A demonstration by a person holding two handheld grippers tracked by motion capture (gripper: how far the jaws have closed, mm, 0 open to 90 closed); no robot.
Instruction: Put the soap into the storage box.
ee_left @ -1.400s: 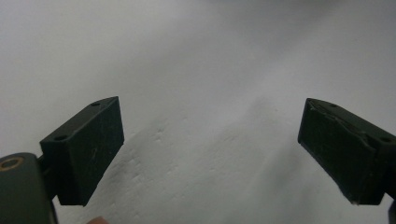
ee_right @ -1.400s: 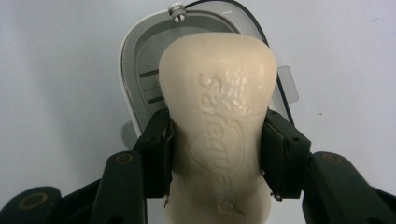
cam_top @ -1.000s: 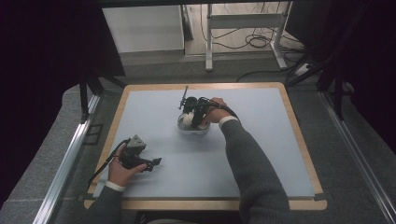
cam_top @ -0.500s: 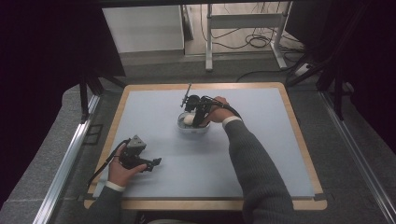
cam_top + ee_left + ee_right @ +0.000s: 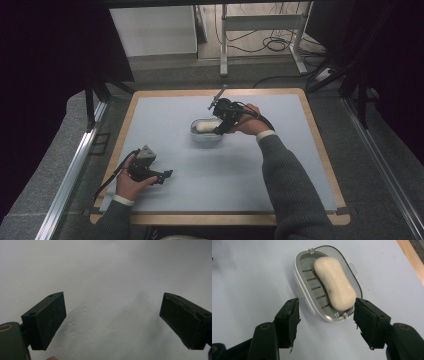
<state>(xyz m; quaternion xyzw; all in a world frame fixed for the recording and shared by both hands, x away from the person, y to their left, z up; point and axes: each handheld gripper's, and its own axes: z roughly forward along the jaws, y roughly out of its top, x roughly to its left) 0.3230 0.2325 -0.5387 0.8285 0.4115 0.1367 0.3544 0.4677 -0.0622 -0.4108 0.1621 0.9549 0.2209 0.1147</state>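
Observation:
A cream bar of soap lies in a grey slotted soap dish on the pale blue mat; from the high view the soap rests in that dish at mid table. My right gripper hovers just above and to the right of the dish. Its jaws have just been opening and hold nothing, the soap lying beyond them. My left gripper rests low over the mat at the front left, its jaws wide apart with bare mat between them.
The mat covers a wood-rimmed table. Metal rails run along both sides. A metal stand and loose cables sit on the floor behind the table.
My right gripper has lifted off the soap dish and drawn back to the right, jaws parted. The soap stays in the dish. The left hand has not moved.

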